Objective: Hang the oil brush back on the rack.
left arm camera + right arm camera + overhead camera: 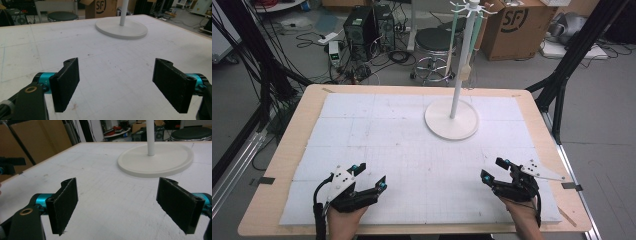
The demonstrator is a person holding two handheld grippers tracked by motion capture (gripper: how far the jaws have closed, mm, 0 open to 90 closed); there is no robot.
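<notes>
Even, bright overhead light, faint shadows, slightly soft focus throughout (gripper views blurrier at the edges)

Matt white stand base [451,121] on scuffed white foam mat [377,145].

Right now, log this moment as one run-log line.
left gripper: open, empty, near table edge | right gripper: open, empty, near table edge | white stand: upright, far centre, untouched | items hanging from stand top
</notes>
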